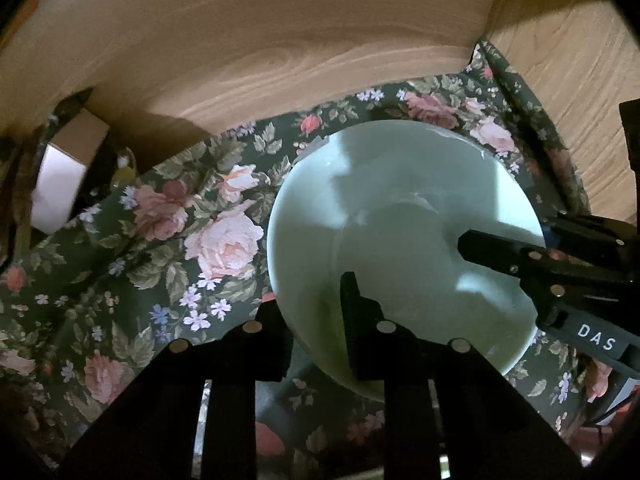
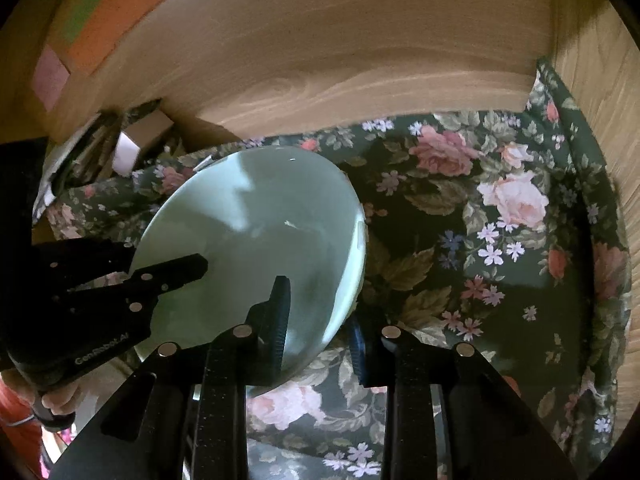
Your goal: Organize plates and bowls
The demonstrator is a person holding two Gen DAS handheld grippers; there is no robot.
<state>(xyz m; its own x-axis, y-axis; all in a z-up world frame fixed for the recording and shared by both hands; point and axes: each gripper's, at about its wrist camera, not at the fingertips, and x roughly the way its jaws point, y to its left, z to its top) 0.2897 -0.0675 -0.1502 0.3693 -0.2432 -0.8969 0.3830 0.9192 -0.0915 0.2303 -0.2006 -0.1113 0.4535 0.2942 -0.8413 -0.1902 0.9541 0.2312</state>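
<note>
A pale green bowl (image 1: pixel 400 208) rests on a dark floral cloth (image 1: pixel 180 220) inside a wooden compartment. My left gripper (image 1: pixel 316 320) is shut on the bowl's near rim, with one finger inside the bowl and the other outside. In the left wrist view my right gripper (image 1: pixel 504 232) reaches in from the right and clamps the rim there. The right wrist view shows the same bowl (image 2: pixel 256 216) tilted, with my right gripper (image 2: pixel 320 320) shut on its near edge. My left gripper (image 2: pixel 164 256) pinches the rim at the left.
A wooden back wall (image 1: pixel 280 40) and a side wall (image 1: pixel 580 80) close in the space. A small cardboard box (image 1: pixel 68 160) stands at the left, beside clutter. Orange and pink sheets (image 2: pixel 108 12) hang on the upper left wall. A hand (image 2: pixel 56 400) holds the left gripper.
</note>
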